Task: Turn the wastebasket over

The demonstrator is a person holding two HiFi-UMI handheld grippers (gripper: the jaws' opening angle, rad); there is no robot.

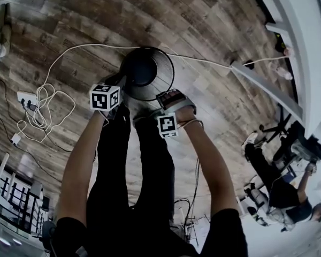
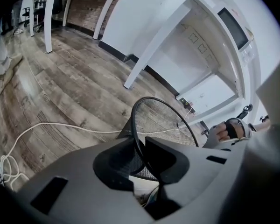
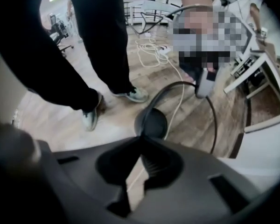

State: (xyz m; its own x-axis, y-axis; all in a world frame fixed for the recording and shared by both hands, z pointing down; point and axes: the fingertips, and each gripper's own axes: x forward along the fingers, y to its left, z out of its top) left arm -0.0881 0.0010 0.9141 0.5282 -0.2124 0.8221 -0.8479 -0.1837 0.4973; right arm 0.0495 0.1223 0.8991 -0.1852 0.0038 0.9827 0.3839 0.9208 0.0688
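Note:
A black wire-mesh wastebasket stands on the wooden floor in front of my feet, its open mouth facing up at me. My left gripper is on the near-left part of the rim. In the left gripper view the thin rim and mesh wall pass between its jaws, which are shut on it. My right gripper grips the near-right rim. The right gripper view shows its jaws shut on the rim wire, with the basket's dark bottom beyond.
A white cable loops across the floor to a power strip at the left. White table legs stand to the right. Another person sits at the lower right. My own legs and shoes stand close to the basket.

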